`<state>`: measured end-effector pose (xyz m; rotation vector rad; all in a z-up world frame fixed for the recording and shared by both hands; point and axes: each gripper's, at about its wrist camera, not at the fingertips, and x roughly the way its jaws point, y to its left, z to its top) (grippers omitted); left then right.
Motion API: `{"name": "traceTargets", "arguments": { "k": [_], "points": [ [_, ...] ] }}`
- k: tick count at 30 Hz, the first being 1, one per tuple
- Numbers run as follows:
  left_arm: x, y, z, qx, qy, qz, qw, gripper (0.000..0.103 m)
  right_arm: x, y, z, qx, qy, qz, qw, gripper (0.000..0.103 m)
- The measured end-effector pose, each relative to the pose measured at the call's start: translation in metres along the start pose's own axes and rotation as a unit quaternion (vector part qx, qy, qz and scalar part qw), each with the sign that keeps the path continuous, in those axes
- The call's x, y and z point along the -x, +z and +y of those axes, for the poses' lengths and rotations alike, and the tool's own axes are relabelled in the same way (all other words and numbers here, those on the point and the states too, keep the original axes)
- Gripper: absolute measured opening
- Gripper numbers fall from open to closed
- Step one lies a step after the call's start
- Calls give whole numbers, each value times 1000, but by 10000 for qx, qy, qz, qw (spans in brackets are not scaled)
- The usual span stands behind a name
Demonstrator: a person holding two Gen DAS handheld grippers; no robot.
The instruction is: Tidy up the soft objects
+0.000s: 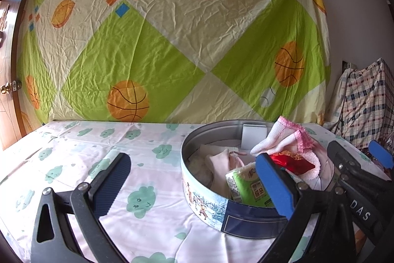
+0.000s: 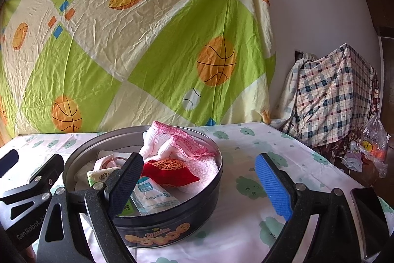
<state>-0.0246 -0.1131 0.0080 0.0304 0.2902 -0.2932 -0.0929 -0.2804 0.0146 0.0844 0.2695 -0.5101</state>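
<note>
One round metal tin [image 2: 172, 223] sits on the table [image 2: 246, 233], which is covered by a thin white cloth printed with pale green clouds. The tin's wall is dark with a cartoon print on one side and a snowy scene on the other; its inside is bare grey metal.

The soft things lie heaped inside it. I count one white towel [image 2: 170, 144] with a knitted pink edge, crumpled and rising above the rim, one small red pouch [image 2: 170, 173] with gold embroidery resting against it, one flat white plastic packet [image 2: 154, 196] and one green-labelled tissue pack [image 1: 246, 186]. Under these are pale pinkish cloths — how many I cannot tell.

Two grippers are out. The left gripper [image 1: 197, 185] is spread wide, one dark ribbed pad over the tablecloth and one blue pad at the tin's near rim, gripping nothing. The right gripper [image 2: 199, 184] also stands wide apart and empty — its dark pad over the tin, its blue pad above the cloth beside it.

One crinkled green-and-cream sheet [image 2: 138, 46] with orange balls hangs behind, and one checked cloth [image 2: 330, 93] drapes something at the right.
</note>
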Motion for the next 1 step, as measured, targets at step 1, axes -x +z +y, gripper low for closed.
{"name": "traceTargets", "arguments": {
  "k": [1],
  "points": [
    [0,0,0,6,27,4,10000,103,-1,0,-2,-36,-106,11,9999,94]
  ]
}}
